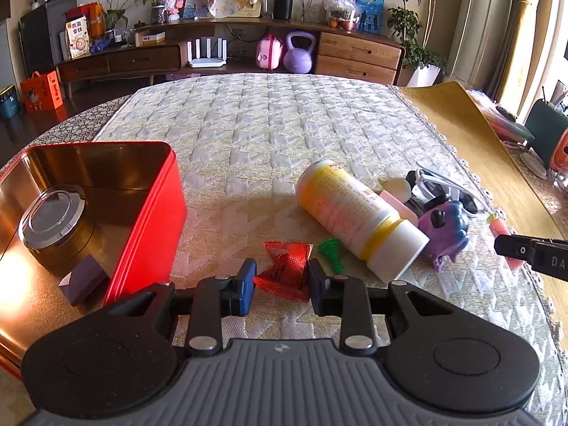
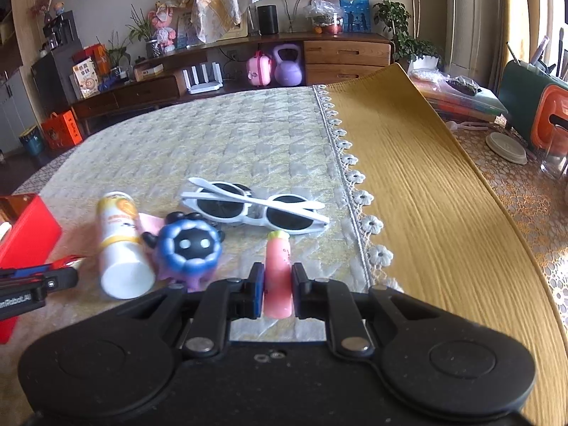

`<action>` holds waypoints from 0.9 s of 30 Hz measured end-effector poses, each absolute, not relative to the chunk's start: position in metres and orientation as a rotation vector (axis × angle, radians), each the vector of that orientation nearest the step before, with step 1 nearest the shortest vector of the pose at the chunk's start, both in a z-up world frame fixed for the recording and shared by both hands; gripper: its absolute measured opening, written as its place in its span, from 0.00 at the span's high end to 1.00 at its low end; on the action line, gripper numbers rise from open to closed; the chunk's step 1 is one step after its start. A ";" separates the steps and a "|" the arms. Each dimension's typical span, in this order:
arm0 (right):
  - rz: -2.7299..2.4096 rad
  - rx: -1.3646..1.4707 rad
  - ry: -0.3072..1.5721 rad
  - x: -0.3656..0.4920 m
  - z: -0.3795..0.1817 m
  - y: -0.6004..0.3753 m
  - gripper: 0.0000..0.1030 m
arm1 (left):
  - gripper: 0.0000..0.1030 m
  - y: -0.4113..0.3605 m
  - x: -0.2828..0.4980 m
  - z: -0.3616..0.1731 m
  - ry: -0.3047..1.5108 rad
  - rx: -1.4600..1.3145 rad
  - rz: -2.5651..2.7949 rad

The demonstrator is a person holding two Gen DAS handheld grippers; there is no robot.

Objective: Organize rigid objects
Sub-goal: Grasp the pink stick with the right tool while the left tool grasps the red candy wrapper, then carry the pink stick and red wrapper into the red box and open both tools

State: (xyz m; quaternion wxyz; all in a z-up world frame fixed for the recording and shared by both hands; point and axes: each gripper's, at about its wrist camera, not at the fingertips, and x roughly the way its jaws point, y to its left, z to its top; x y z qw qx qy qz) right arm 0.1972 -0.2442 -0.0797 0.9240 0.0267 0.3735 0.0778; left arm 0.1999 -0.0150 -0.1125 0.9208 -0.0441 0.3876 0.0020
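Observation:
My left gripper [image 1: 281,280] is shut on a crinkled red wrapper [image 1: 284,271], just right of the open red tin box [image 1: 149,213]. The tin holds a round gold tin with a clear lid [image 1: 53,223] and a small purple box [image 1: 83,278]. My right gripper [image 2: 278,284] is shut on a pink carrot-shaped toy [image 2: 278,273]. On the quilted cloth lie a white and yellow bottle [image 1: 355,213], a green cone piece [image 1: 330,250], a blue-purple figure [image 2: 188,248] and white sunglasses [image 2: 255,206].
A yellow mat [image 2: 426,184] curls up at the right of the quilted cloth [image 1: 266,135]. Beyond it stand an orange-lidded container [image 2: 553,120], a glass and a stack of books. A wooden sideboard [image 1: 230,56] runs along the far wall.

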 end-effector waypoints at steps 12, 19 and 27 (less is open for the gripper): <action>0.281 0.083 0.725 0.148 -0.035 -0.208 0.85 | 0.71 -0.002 0.165 -0.074 0.773 -0.128 -0.017; 0.356 0.087 0.699 0.132 -0.012 -0.176 0.85 | 0.71 0.020 0.141 -0.047 0.756 -0.140 0.015; 0.430 0.070 0.678 0.122 0.007 -0.136 0.85 | 0.71 0.062 0.122 -0.025 0.709 -0.183 0.064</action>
